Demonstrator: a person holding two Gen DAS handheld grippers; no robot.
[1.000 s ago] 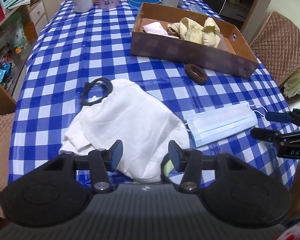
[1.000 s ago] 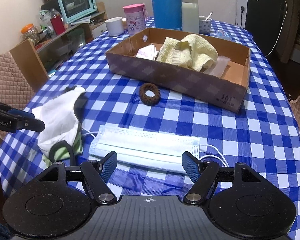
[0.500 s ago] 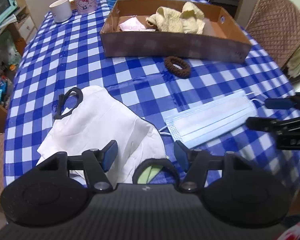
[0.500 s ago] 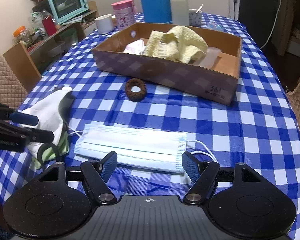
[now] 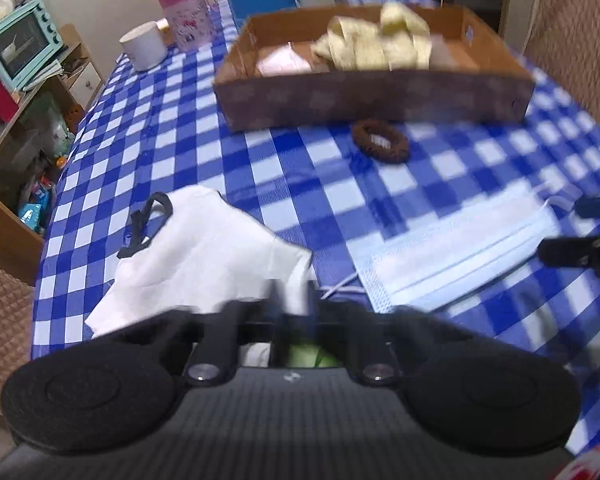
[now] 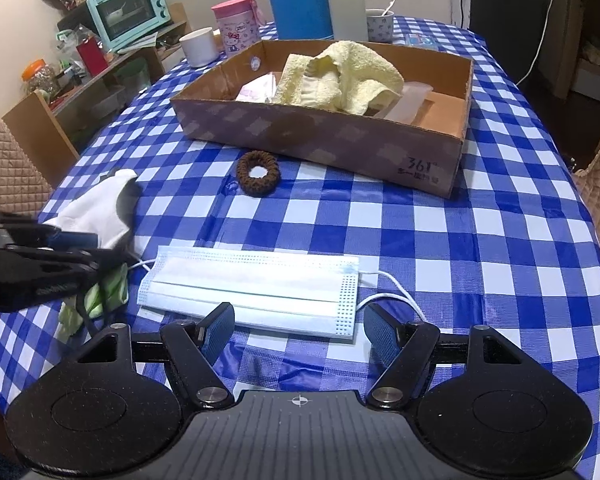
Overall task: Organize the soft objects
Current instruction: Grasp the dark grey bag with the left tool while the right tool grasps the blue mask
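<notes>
- My left gripper (image 5: pixel 294 304) has just been closing, and its jaws are now clenched on the near edge of the white mask (image 5: pixel 204 252), with white cloth pinched between the pads.
- That mask lies on the table (image 6: pixel 440 240) at the near left corner; one black ear loop sticks out at its far end, and a green lining shows under my left gripper.
- My right gripper (image 6: pixel 298 330) is released, jaws wide apart, hovering just short of the blue mask (image 6: pixel 256 286), which lies flat and untouched; nothing is between the pads.
- Done so far, as I judge it: the box (image 6: pixel 340 140) already holds a yellow towel (image 6: pixel 340 76), a pink item (image 6: pixel 258 88) at its left end and a pale translucent thing to the towel's right that I cannot identify.
- Left to do: three soft things are outside the box, namely the white mask, the blue mask and the brown scrunchie (image 6: pixel 258 172), which sits just in front of the box's near wall.
- So I would call the job roughly half done, with the white mask gripped but not yet lifted clear.
- Count: two masks, one scrunchie, one towel, one box, two grippers.
- Beyond the box stand a white mug, a pink cup, a blue flask and a white flask, one each; none are mine to move.
</notes>
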